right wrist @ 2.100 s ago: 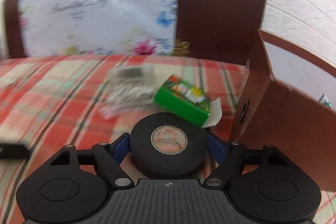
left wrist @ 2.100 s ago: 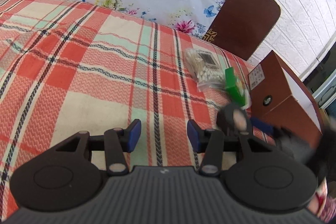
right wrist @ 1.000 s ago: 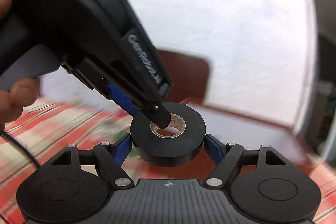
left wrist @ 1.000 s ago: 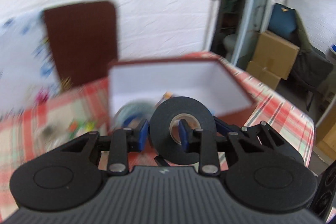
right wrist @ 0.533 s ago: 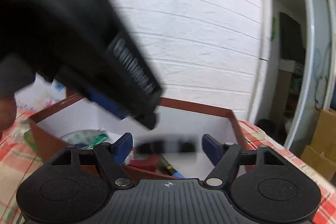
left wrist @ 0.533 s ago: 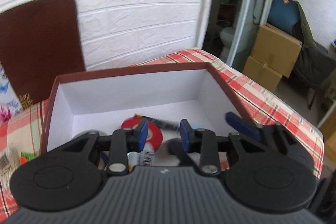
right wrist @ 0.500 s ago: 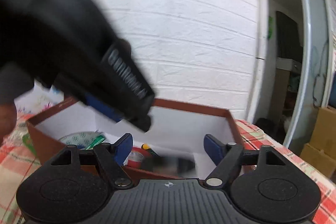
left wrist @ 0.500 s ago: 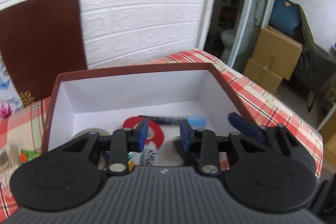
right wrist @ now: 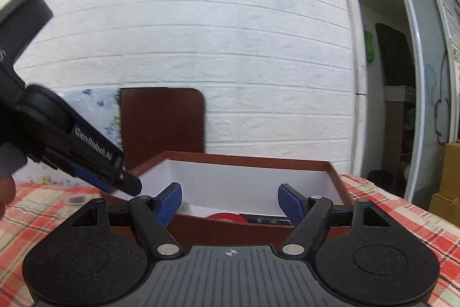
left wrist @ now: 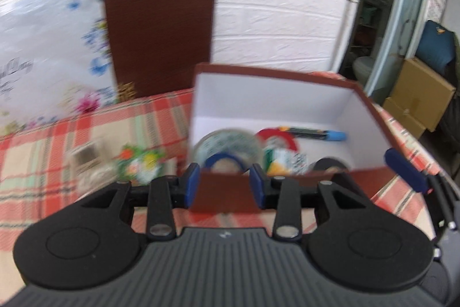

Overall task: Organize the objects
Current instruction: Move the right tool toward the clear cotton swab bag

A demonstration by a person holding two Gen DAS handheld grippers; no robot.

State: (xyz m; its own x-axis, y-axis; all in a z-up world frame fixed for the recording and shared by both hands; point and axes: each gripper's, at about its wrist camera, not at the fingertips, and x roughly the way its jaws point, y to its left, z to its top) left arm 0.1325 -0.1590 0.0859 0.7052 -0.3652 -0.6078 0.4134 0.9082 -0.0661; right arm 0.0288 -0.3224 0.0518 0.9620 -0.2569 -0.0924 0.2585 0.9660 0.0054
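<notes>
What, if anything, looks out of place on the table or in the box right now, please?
Nothing looks damaged or spilled. Two items lie outside the box on the tablecloth: a clear packet and a green carton, both blurred. Tape rolls and a marker are inside.

The left wrist view looks down from just before the brown box [left wrist: 287,186], into its white inside, somewhat blurred. The right wrist view sits lower and faces level over the box's near wall toward the brick wall [right wrist: 230,62]. Both share the box and chair back [left wrist: 158,33].

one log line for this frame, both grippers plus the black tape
left gripper: open, empty | right gripper: open, empty | black tape: in box
</notes>
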